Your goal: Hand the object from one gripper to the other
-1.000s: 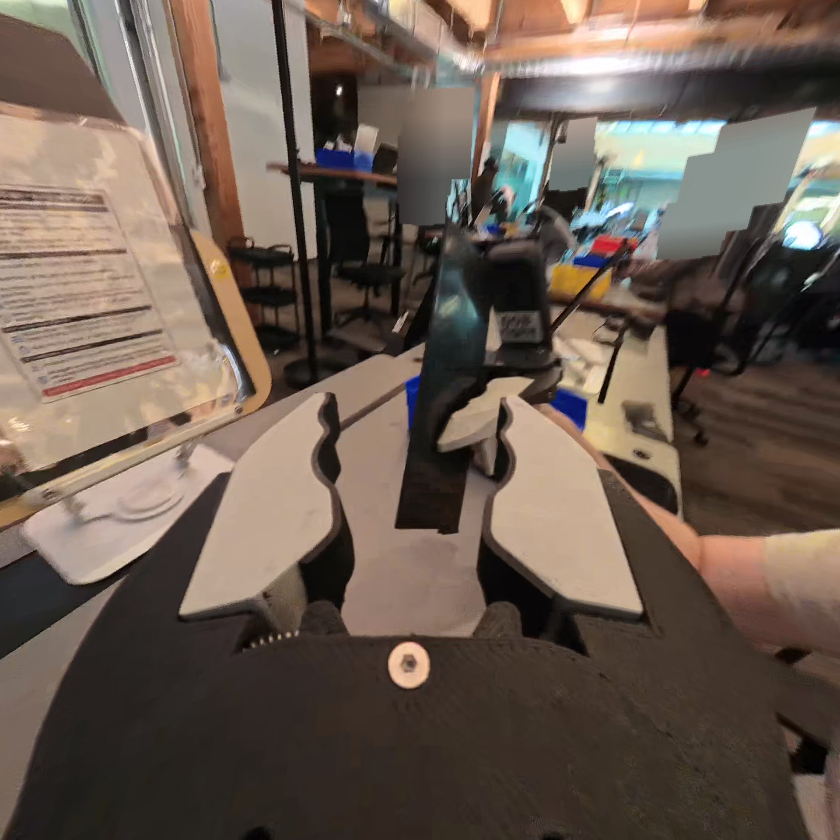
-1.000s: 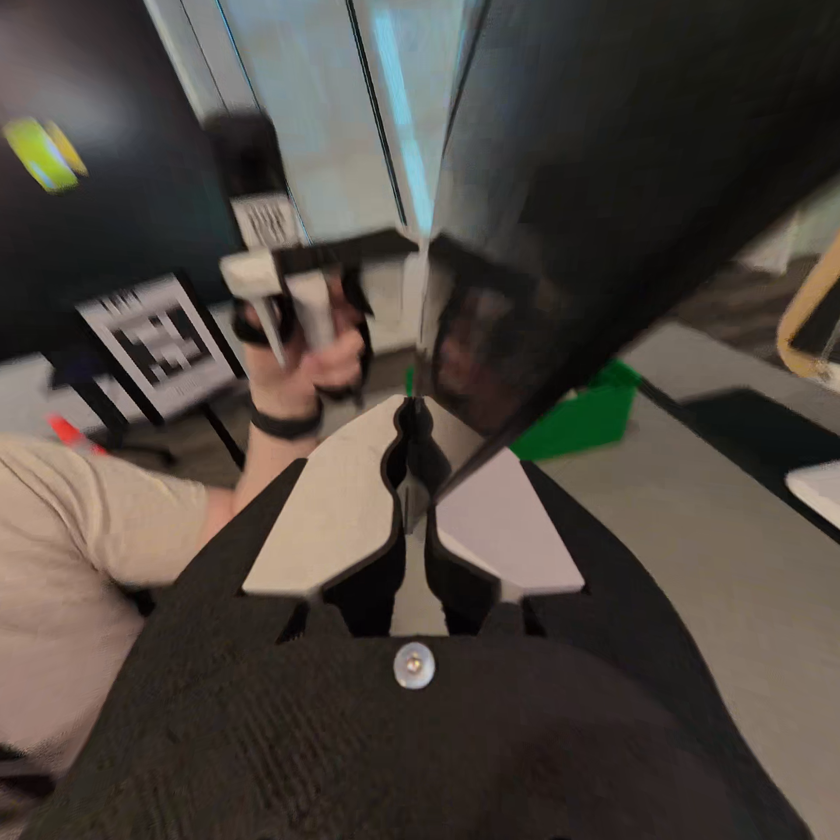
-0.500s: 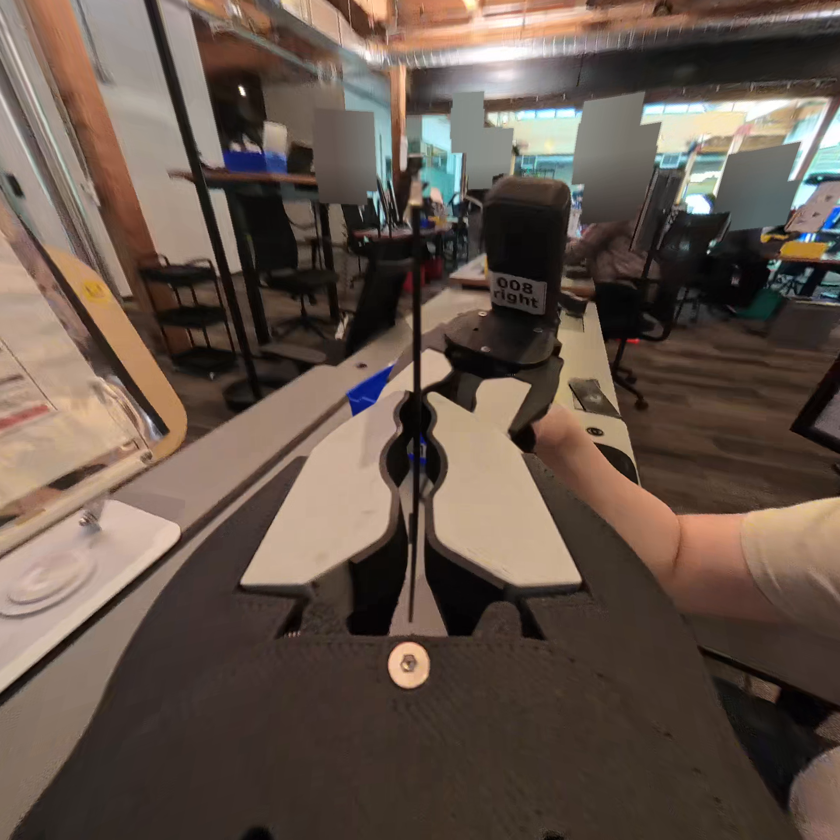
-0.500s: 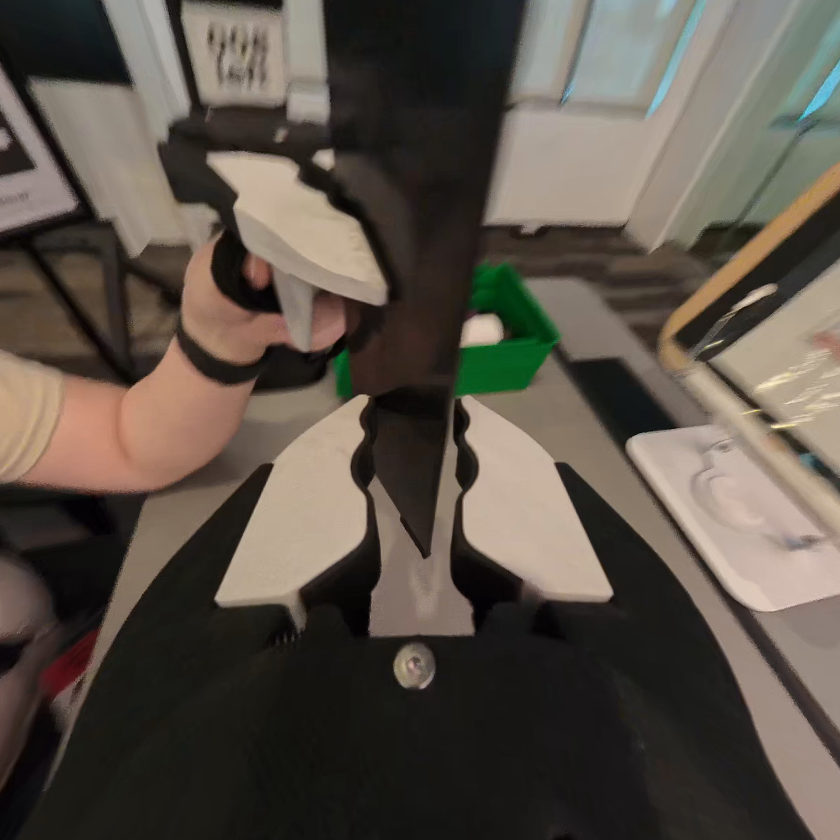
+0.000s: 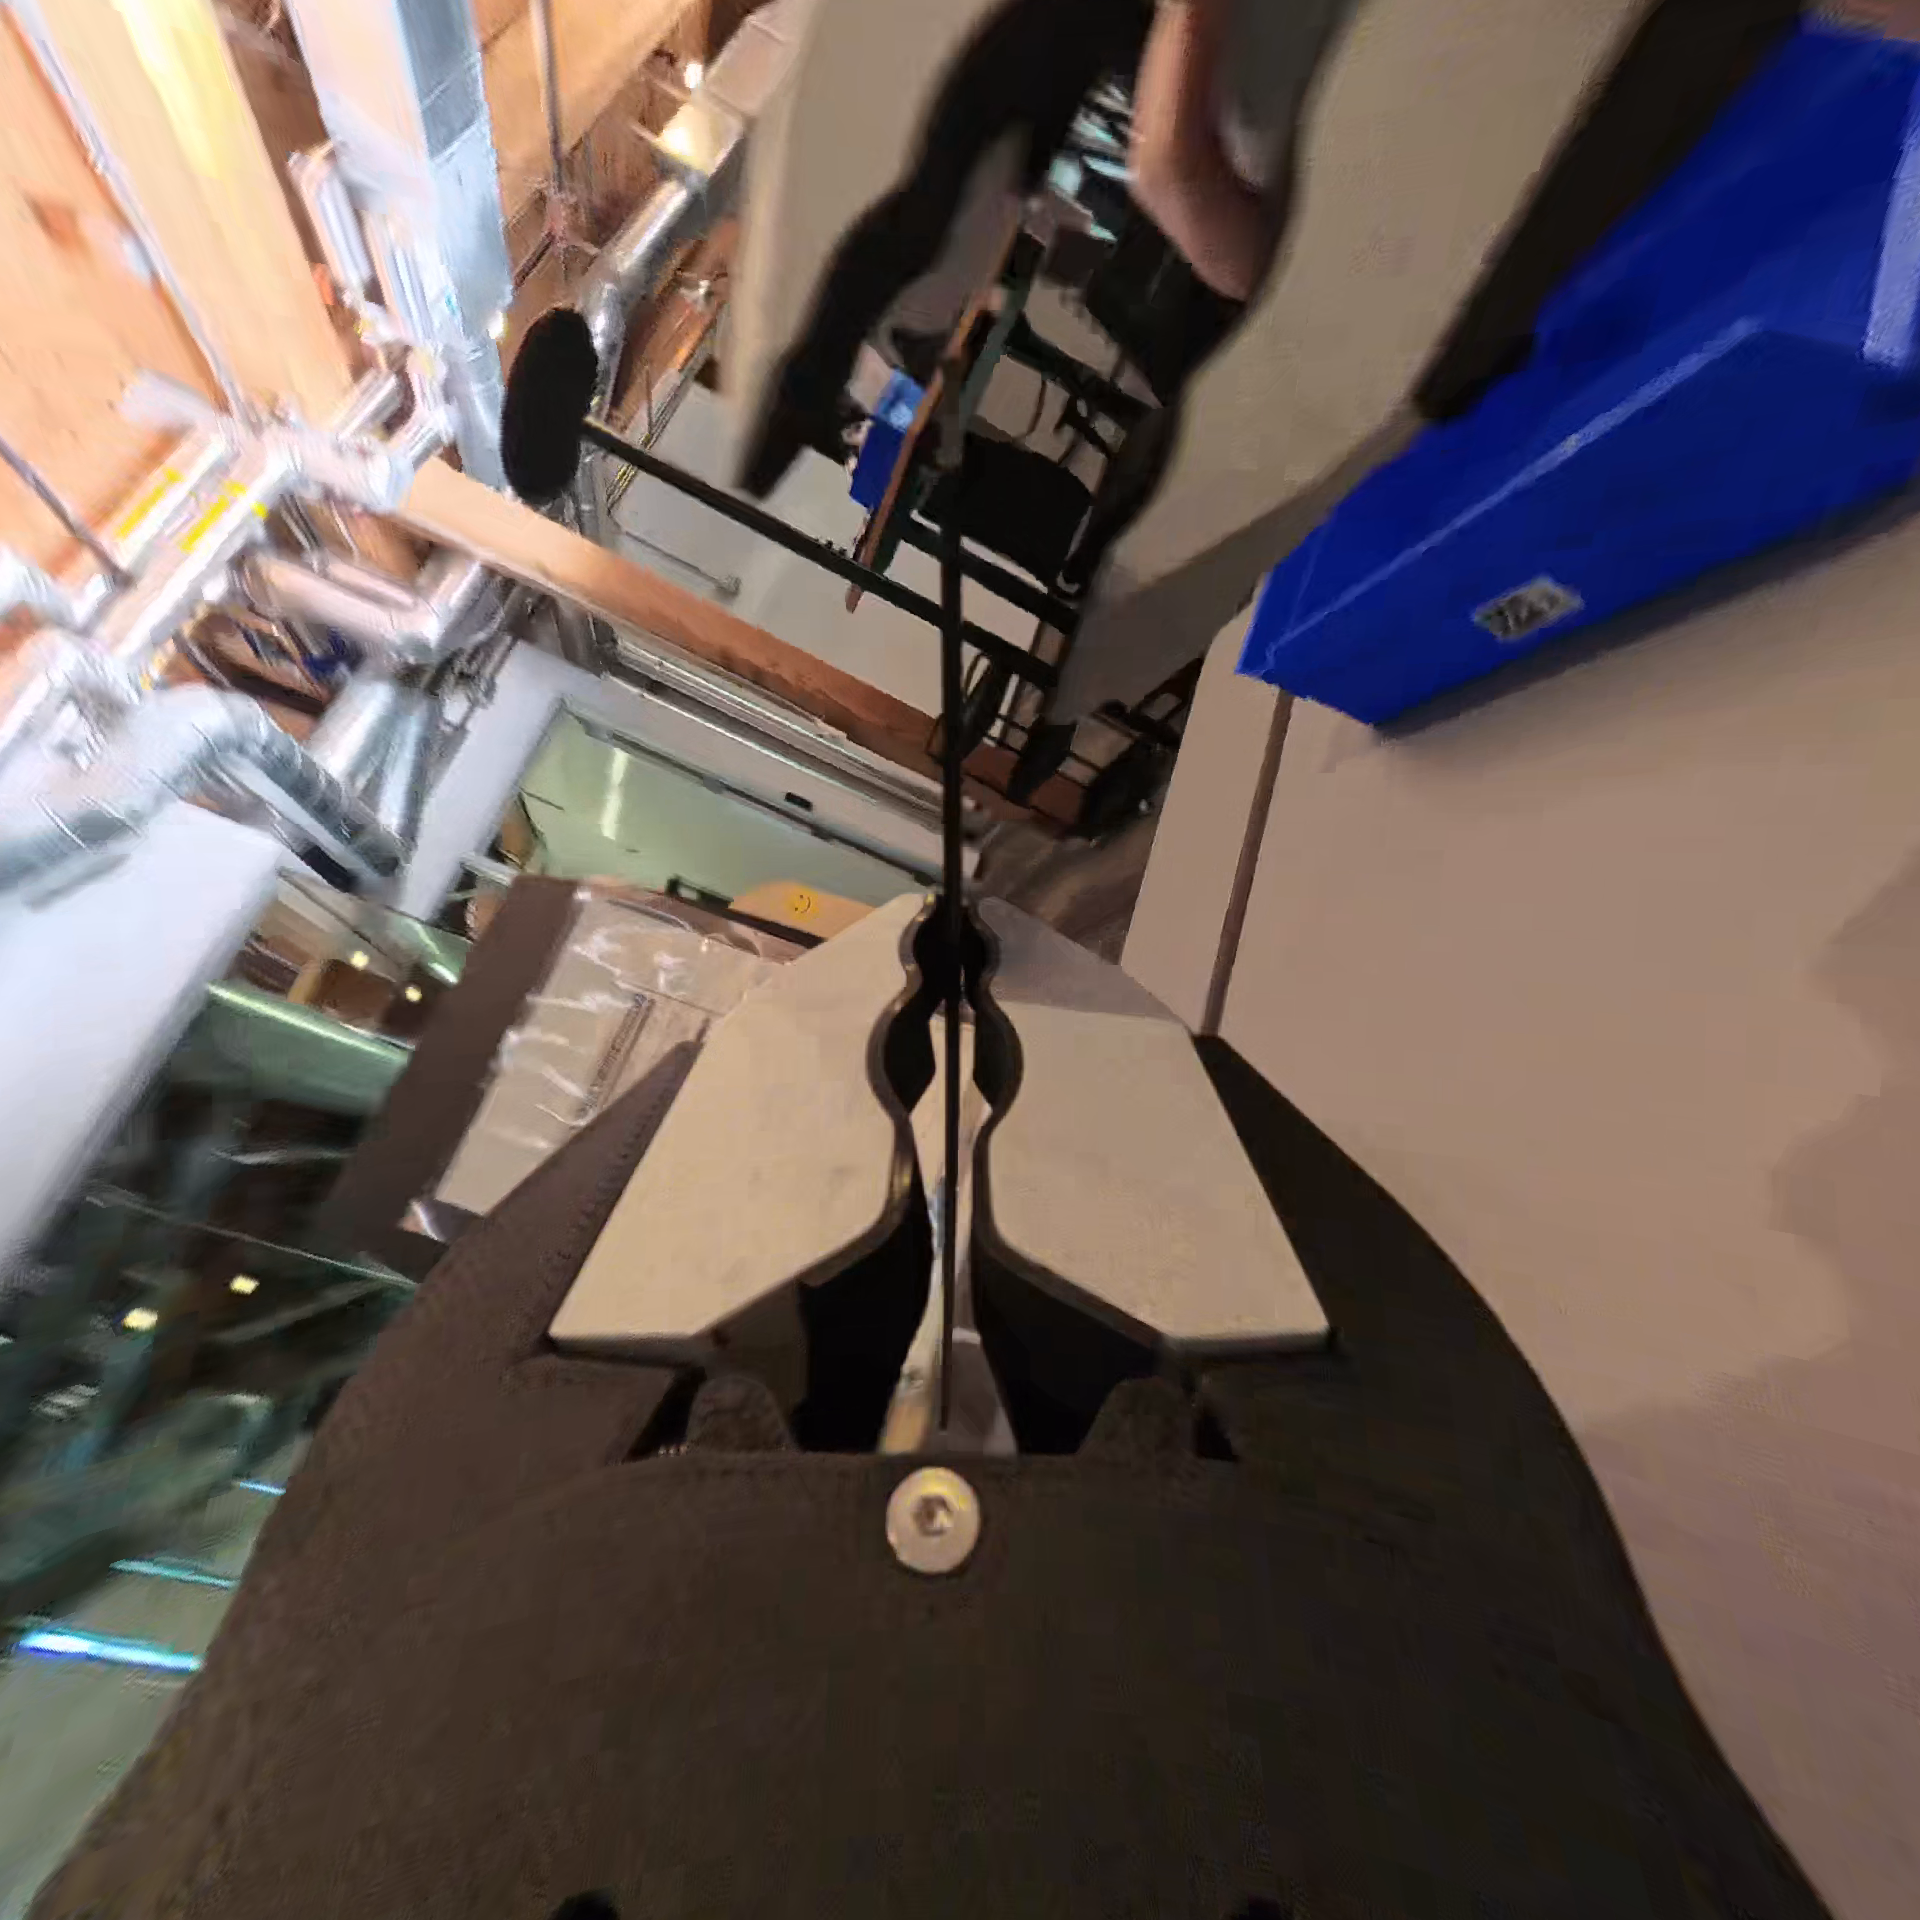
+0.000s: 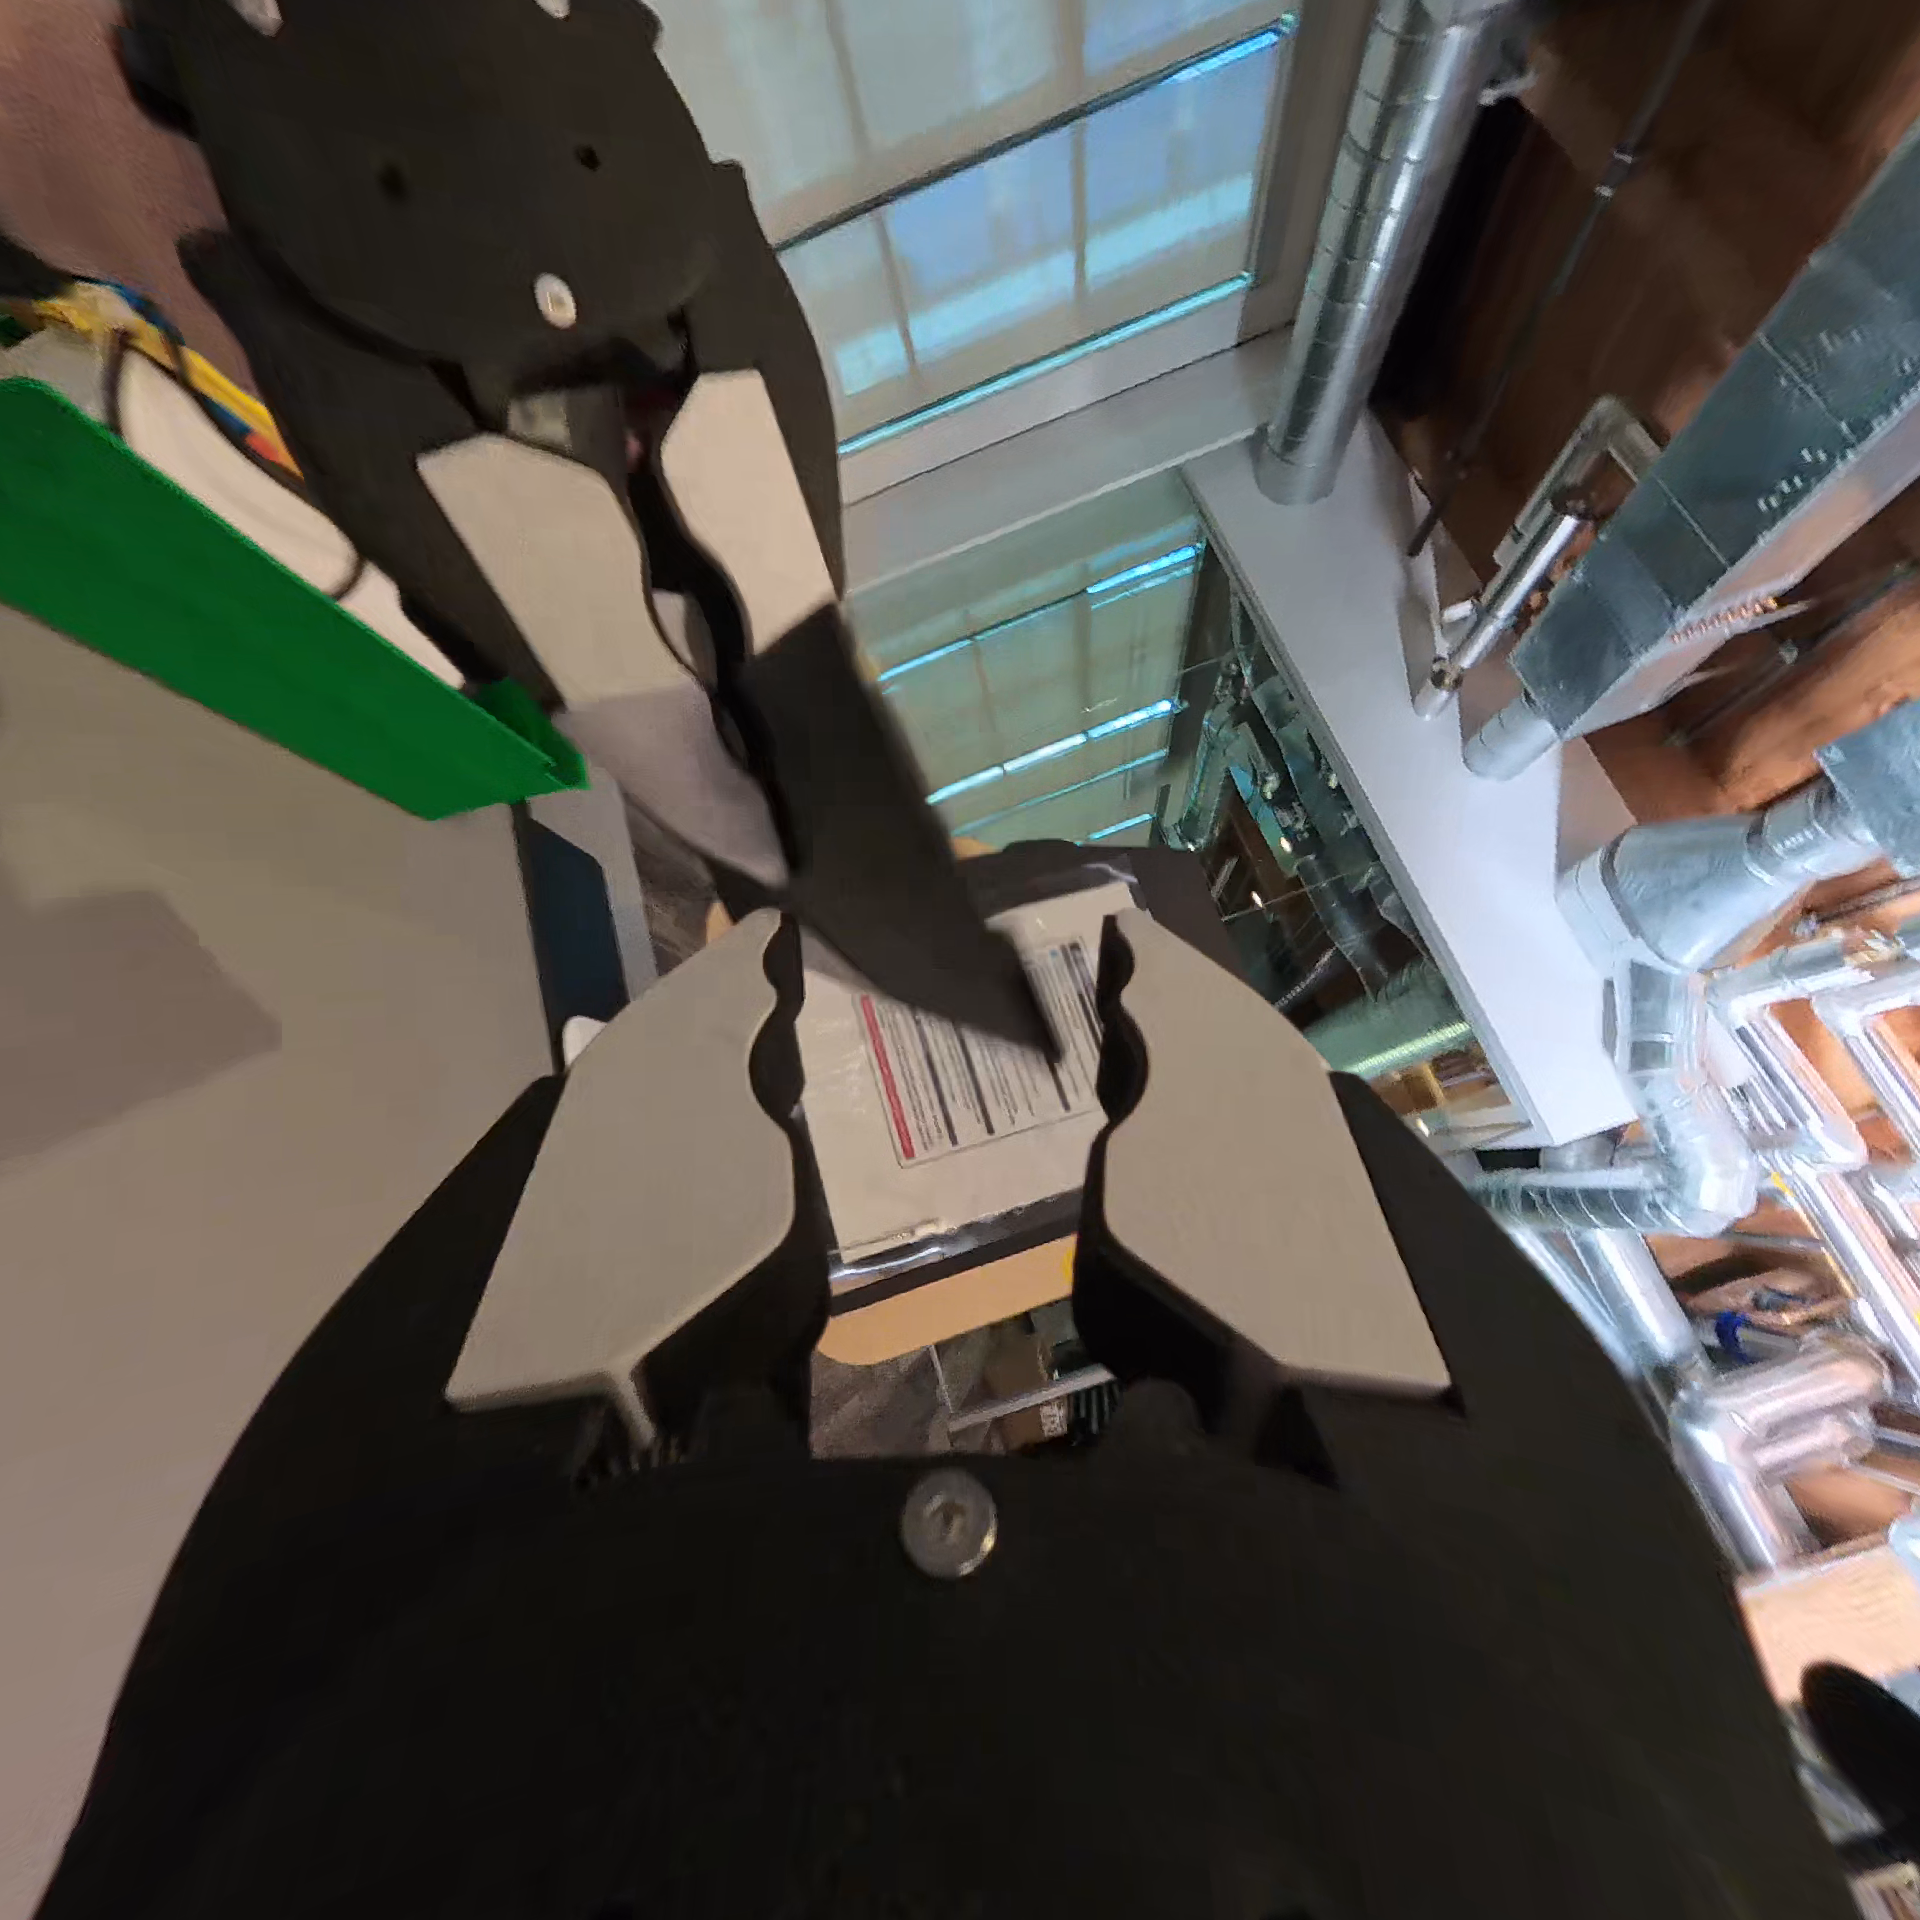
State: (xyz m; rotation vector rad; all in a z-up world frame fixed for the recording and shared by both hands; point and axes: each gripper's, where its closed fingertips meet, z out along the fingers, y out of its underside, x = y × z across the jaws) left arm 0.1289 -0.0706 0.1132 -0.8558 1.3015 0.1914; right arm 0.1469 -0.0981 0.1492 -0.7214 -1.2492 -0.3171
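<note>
- The left gripper point(image 5: 948, 940) is clamped on a thin black sheet point(image 5: 950, 727), seen edge-on as a dark line running from deep between the grey fingers point(image 5: 790, 1143) out past their tips.
- In the right wrist view the right gripper point(image 6: 940, 935) stands with its jaws wide apart, holding nothing; the sheet's pointed corner point(image 6: 914, 914) reaches into the gap between its tips without clearly touching either finger.
- Just beyond, in that view, the left gripper point(image 6: 764, 748) comes in from the upper left, its two grey fingers pinching the sheet's far part.
- In the left wrist view the right gripper's spread fingers point(image 5: 1226, 343) flank the sheet's far end, blurred.
- A grey table point(image 5: 1558, 1039) lies to the right, with a blue bin point(image 5: 1621, 436) on it farther off.
- The right wrist view shows a green bin point(image 6: 208, 623) at the left and a stand with a printed page point(image 6: 977, 1101) behind the open gap.
</note>
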